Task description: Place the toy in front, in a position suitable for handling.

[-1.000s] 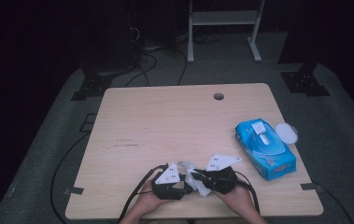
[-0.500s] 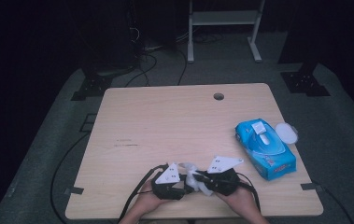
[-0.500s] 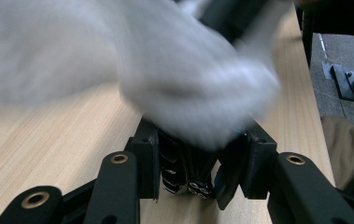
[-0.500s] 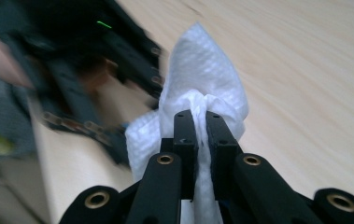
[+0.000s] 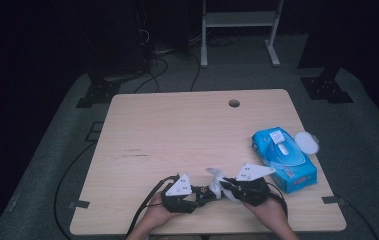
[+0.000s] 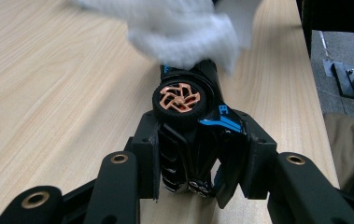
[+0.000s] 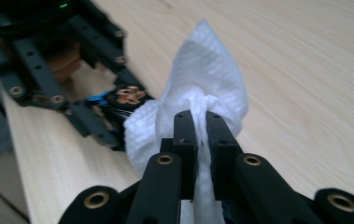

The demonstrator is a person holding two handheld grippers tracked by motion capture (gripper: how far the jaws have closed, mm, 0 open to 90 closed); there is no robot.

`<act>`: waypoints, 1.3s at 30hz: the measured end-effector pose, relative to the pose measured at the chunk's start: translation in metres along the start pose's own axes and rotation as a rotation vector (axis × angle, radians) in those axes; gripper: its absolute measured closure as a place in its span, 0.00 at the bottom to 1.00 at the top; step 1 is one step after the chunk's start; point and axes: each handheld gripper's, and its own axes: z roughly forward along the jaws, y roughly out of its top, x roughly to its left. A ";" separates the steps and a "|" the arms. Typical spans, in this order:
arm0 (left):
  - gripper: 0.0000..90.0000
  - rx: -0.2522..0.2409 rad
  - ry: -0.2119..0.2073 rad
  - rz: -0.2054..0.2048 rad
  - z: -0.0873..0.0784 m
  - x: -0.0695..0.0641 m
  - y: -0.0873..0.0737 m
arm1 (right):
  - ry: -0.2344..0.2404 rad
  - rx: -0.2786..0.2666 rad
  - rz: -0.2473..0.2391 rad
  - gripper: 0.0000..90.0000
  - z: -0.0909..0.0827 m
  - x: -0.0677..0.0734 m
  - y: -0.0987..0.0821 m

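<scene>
Wooden table (image 5: 177, 130): left gripper (image 6: 191, 154) clamps black toy car (image 6: 188, 107); right gripper (image 7: 201, 126) pinches white wipe (image 7: 207, 79) against it.

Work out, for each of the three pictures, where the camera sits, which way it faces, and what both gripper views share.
High view: above the table's near edge, looking forward and down; both hands show.
Left gripper view: on the left gripper, along jaws clamping a toy car.
Right gripper view: on the right gripper, along jaws pinching a white wipe.
Shared: car and wipe.

White wipe (image 7: 198, 93) covers black toy car (image 6: 188, 135).
</scene>
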 end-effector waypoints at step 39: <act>0.58 0.007 0.133 -0.122 -0.007 0.024 -0.002 | -0.037 -0.033 0.095 0.93 -0.027 -0.036 -0.002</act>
